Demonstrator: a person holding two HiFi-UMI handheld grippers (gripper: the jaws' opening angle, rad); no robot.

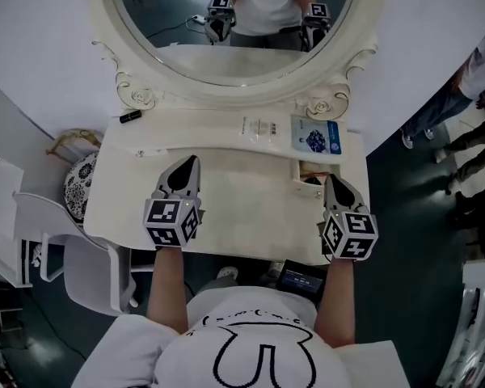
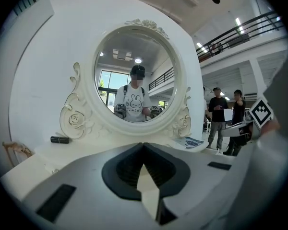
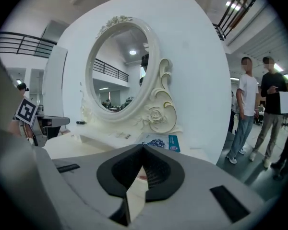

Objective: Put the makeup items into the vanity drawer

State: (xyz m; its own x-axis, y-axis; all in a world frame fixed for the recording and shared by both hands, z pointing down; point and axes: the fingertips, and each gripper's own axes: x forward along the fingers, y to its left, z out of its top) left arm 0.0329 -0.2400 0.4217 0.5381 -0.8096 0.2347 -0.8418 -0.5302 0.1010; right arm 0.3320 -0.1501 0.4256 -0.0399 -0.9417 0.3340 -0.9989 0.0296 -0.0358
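cream ornate vanity surface (image 1: 234, 204) — left claw (image 1: 191, 162) and right claw (image 1: 331, 179) hang over its front edge, both pinched shut, empty. small open drawer (image 1: 310, 174) by the right edge; blue-and-white flat packet (image 1: 316, 135) at the back right corner — short black tube (image 1: 130, 116) back left.

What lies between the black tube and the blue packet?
In head view, a pale flat packet lies between the small black tube and the blue-and-white packet.

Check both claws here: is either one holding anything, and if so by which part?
Nothing is held. The left claw and the right claw are both shut and empty, over the vanity top.
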